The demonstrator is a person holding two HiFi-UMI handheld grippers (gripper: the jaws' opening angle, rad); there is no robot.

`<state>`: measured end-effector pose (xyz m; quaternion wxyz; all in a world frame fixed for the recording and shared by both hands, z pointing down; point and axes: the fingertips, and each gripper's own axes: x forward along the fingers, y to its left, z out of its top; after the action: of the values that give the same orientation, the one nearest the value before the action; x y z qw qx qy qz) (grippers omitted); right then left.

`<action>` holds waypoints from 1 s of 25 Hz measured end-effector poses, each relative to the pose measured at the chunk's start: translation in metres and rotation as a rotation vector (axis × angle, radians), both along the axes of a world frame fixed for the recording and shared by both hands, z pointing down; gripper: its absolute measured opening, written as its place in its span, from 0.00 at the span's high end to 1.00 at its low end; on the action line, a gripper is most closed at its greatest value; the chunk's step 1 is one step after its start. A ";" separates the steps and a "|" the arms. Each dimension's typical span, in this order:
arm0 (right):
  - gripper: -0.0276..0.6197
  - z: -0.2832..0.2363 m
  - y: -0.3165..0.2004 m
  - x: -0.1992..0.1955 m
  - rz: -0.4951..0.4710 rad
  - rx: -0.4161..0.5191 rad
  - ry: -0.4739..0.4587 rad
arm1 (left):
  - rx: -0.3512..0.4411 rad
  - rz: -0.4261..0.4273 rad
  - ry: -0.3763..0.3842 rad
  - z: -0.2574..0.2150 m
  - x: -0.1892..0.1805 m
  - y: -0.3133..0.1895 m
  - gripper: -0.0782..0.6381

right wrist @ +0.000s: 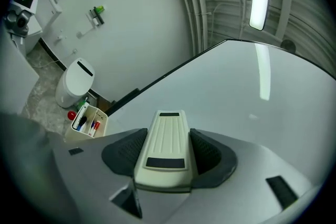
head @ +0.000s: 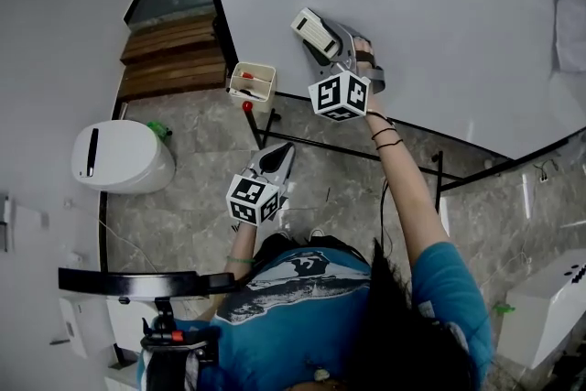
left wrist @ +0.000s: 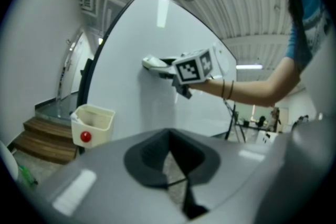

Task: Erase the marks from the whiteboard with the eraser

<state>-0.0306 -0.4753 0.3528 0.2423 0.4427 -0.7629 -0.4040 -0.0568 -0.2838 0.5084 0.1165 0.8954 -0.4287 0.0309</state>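
The cream eraser [head: 314, 30] lies flat against the lower left part of the whiteboard [head: 439, 14], and my right gripper [head: 328, 44] is shut on it. In the right gripper view the eraser [right wrist: 165, 147] sits between the dark pads [right wrist: 210, 155], its far end on the board [right wrist: 252, 113]. I see no marks on the board in any view. My left gripper [head: 277, 158] hangs lower, off the board and above the floor, jaws together and holding nothing. Its own view [left wrist: 170, 162] looks up at the board [left wrist: 131, 97] and the eraser [left wrist: 152, 63].
A cream marker holder [head: 254, 83] [left wrist: 93, 123] [right wrist: 86, 122] with pens and a red knob hangs at the board's lower left corner. The black stand frame [head: 366, 151] runs under the board. Wooden steps [head: 174, 55] and a white rounded bin [head: 119, 156] stand to the left.
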 end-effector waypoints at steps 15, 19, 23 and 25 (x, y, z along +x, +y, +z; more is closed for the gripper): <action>0.55 -0.168 0.062 0.163 0.125 0.245 -0.535 | 0.000 0.028 0.022 -0.005 0.010 0.001 0.89; 0.55 -0.190 0.071 0.232 0.251 0.340 -0.593 | -0.004 0.057 0.020 -0.003 0.020 -0.003 0.89; 0.55 -0.186 0.067 0.263 0.315 0.343 -0.592 | -0.005 0.077 0.014 -0.004 0.027 0.000 0.89; 0.55 -0.179 0.060 0.264 0.326 0.340 -0.587 | -0.006 0.080 0.012 -0.002 0.027 -0.003 0.89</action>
<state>0.2332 -0.4154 0.1738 -0.0026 0.6894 -0.6412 -0.3369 -0.0303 -0.2864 0.5066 0.1203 0.9116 -0.3918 0.0313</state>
